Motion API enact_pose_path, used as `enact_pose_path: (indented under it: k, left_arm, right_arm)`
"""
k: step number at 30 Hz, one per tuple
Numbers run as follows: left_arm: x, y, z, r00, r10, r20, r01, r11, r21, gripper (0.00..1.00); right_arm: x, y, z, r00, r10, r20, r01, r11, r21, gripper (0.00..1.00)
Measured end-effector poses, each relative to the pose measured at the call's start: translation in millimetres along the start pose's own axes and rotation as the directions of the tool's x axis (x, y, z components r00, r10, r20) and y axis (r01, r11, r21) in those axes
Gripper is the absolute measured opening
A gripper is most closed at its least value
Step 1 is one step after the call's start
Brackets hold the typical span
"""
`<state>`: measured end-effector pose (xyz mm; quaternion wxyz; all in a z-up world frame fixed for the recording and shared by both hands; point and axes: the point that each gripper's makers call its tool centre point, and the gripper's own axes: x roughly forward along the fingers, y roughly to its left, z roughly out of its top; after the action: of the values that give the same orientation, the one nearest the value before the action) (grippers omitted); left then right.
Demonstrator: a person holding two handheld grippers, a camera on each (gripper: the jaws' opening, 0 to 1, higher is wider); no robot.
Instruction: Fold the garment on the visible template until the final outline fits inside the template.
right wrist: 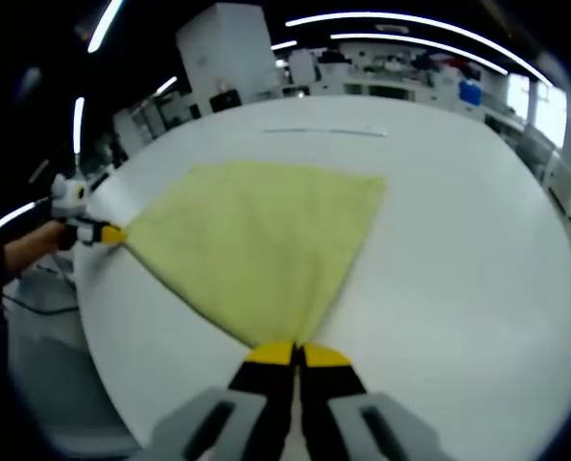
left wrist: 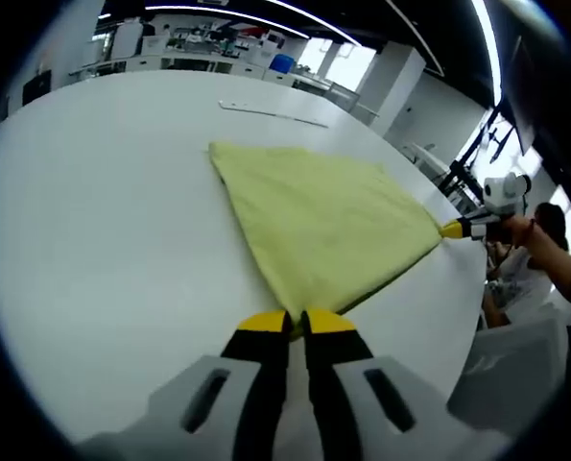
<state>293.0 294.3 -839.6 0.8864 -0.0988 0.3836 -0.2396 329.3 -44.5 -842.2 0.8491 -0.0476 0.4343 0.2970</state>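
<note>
Cloth: a pale yellow-green cloth (left wrist: pixel 319 226) lies flat on the white desk (left wrist: pixel 103 221), spread out in a roughly triangular, fan-like outline, smooth with few wrinkles.
Left tool: the left tool (left wrist: pixel 297 322) rises from the bottom of the left gripper view, its yellow-tipped jaws pressed together on the near corner of the cloth, pinching it at the desk surface.
Right tool: the right tool (right wrist: pixel 296 354) rises from the bottom of the right gripper view, jaws likewise pressed together on a corner of the cloth, gripping it.
Other views of the tools: in the left gripper view the right tool sits at the cloth's right-hand corner, held by a person's hand (left wrist: pixel 521 229); in the right gripper view the left tool sits at the cloth's left-hand corner near the desk edge.
Desk marking: a thin pale strip (left wrist: pixel 271 112) lies on the desk beyond the far edge of the cloth, apart from it.
Background: shelves and benches (right wrist: pixel 400 67) with a blue bin stand behind the desk under long ceiling lights.
</note>
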Motion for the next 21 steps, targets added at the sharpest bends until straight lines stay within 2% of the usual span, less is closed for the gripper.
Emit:
enact_pose_path:
  k: [15, 21]
  left_arm:
    - [-5.8, -6.2, -7.4, 1.000, 0.016, -0.005, -0.016, 0.999, 0.036, 0.00]
    - [-7.1, -6.9, -10.0, 1.000, 0.020, -0.023, -0.020, 1.000, 0.016, 0.00]
  right_arm:
    - [-7.6, 2.7, -5.5, 1.000, 0.003, 0.005, -0.003, 1.000, -0.014, 0.00]
    - [-9.5, 3.0, -6.2, 1.000, -0.008, 0.006, 0.008, 0.999, -0.047, 0.00]
